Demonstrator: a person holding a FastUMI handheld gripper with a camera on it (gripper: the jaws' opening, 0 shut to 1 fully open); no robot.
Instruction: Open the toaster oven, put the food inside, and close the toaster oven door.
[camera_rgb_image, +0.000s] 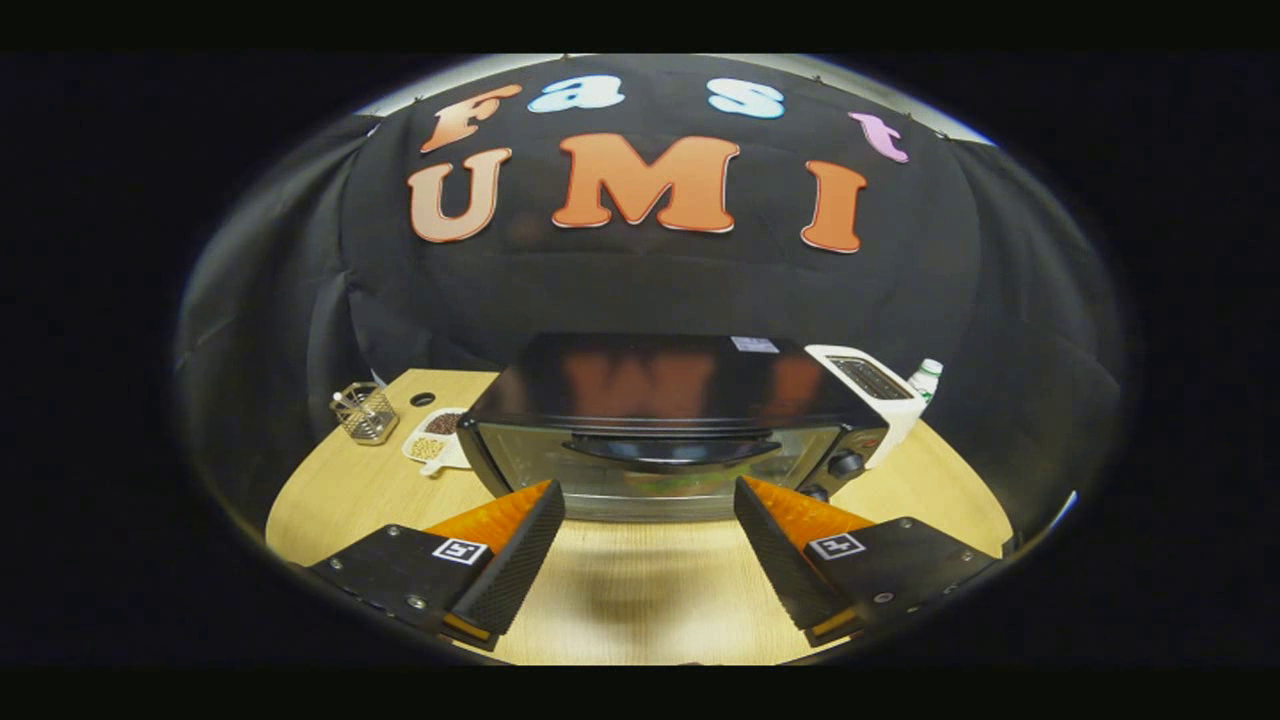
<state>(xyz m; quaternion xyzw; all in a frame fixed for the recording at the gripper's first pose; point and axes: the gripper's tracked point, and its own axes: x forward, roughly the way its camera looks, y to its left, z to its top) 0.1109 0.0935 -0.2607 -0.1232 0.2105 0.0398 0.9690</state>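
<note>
**Facing the closed toaster oven with empty fingers**

Hovering over the wooden table (330, 510), the gripper (648, 525) points straight at the toaster oven (670, 430), which stands just ahead of the fingertips. Its fingers are spread wide and hold nothing; bare tabletop shows between them. That spread suits the wide door handle (672, 450), which runs across the top of the glass door, level with the gap between the fingers and a little beyond them.

The oven door stands shut. Through the glass something pale with a touch of green shows low inside, though reflections make it too dim to name; it may be the food. So the scene fits two stages: a door awaiting a pull on its handle, or a door shut over food inside.

Left of the oven sit a small white dish (432, 440) of grains and, further left, a wire basket (365, 412), both kept out of the door's downward swing. Right of the oven and slightly behind it stand a white toaster (880, 385) and a bottle (926, 378).
</note>
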